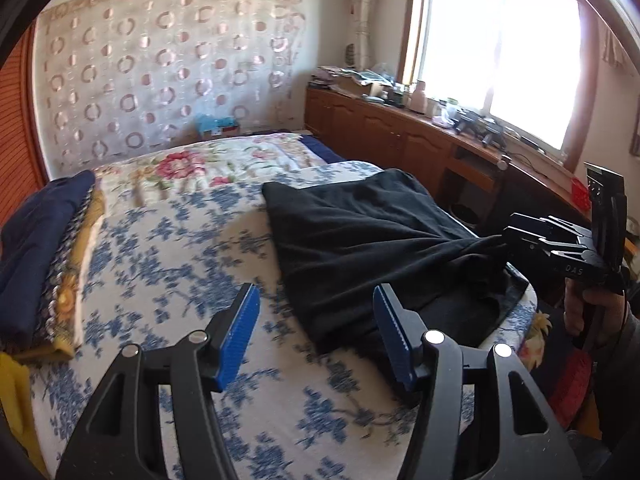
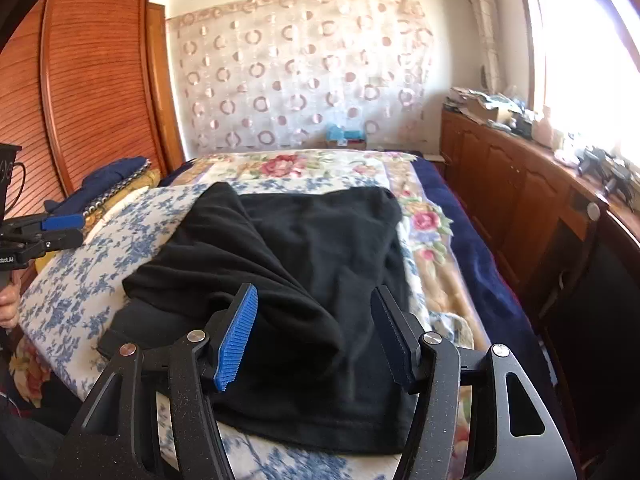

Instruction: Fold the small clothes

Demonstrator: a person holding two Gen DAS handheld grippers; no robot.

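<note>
A black garment (image 1: 360,240) lies crumpled on a blue-flowered white cloth (image 1: 168,264) on the bed; it also shows in the right wrist view (image 2: 304,264). My left gripper (image 1: 316,308) is open and empty, hovering at the garment's near left edge. My right gripper (image 2: 314,308) is open above the garment's near end, a fold of cloth lying between and under its fingers. In the left wrist view the right gripper (image 1: 516,232) sits at the garment's right edge with cloth bunched toward its tips. The left gripper (image 2: 64,228) shows at the left edge of the right wrist view.
Folded dark blue clothes (image 1: 36,248) are stacked on a patterned cushion at the bed's left. A floral quilt (image 1: 208,168) covers the far bed. A wooden cabinet (image 2: 520,200) with clutter runs along the right under the window. A wooden wardrobe (image 2: 88,80) stands left.
</note>
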